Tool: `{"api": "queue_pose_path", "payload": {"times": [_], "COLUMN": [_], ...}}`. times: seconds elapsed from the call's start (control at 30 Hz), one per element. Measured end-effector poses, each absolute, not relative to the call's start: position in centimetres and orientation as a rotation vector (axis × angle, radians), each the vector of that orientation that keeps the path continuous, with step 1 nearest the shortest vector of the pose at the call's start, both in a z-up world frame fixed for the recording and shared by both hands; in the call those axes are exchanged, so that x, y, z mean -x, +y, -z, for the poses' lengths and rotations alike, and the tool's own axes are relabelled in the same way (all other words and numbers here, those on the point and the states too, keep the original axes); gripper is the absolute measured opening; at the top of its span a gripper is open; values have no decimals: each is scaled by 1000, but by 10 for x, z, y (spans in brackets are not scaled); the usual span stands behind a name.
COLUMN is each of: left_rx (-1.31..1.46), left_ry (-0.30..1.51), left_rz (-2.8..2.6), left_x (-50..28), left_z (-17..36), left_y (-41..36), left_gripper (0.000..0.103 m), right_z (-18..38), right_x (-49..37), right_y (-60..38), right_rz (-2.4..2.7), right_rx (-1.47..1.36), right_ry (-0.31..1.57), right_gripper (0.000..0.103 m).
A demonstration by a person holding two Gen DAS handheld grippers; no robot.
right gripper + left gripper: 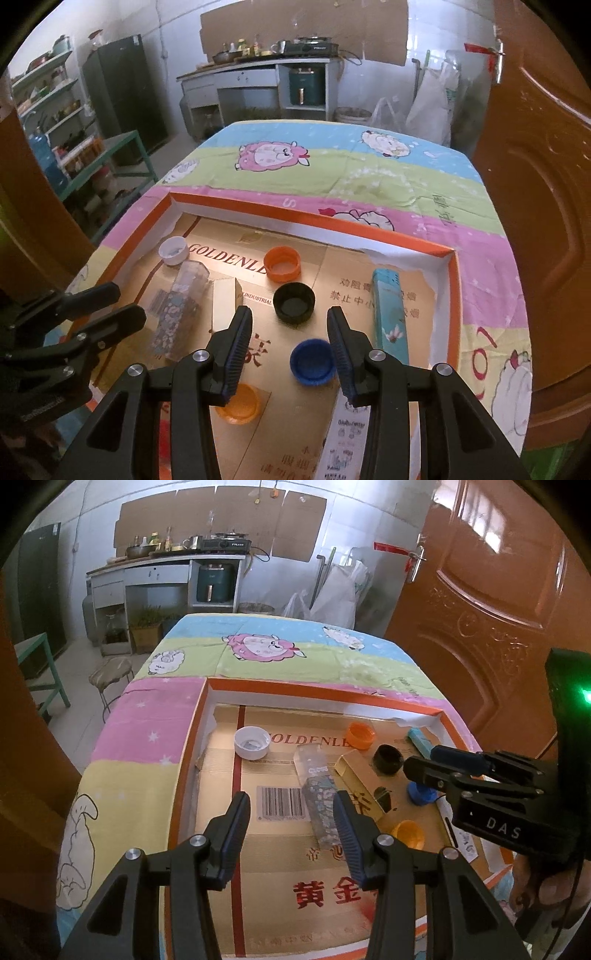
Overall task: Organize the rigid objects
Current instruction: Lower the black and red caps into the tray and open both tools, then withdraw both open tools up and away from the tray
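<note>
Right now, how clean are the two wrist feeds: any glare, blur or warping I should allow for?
Left wrist view: heavy fisheye bending, dark corners, window glare on the door, tray sharp. Right wrist view: same warping, a bright light patch on the tray floor near the orange cap, caps in focus.

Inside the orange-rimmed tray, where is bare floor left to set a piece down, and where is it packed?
Free: the tray left side, between its rim and the barcode, below the white cap. Crowded: the right half, around the gold box, black cap and blue cap.
</note>
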State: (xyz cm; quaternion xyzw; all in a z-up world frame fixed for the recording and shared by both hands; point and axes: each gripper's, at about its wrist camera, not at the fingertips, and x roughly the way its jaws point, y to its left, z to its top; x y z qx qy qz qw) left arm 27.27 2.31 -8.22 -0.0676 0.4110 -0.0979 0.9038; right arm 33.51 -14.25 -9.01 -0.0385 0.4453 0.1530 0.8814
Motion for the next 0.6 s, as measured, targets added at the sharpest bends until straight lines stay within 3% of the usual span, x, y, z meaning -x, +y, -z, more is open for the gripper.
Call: {"api": "queue_pose_path", "payload": {"times": [0.6], "left_rx": [131], "left_ry": [802], "left_rz": [219], "left_x": [-244], "left_z": [59], "left_y": [6], "left_gripper": [47], "right_z": [66], "right_x": [-283], "right_y": [-160], "right_rz": [-246], "right_rx": [29], "right_ry": [866], "right_gripper": [43]}}
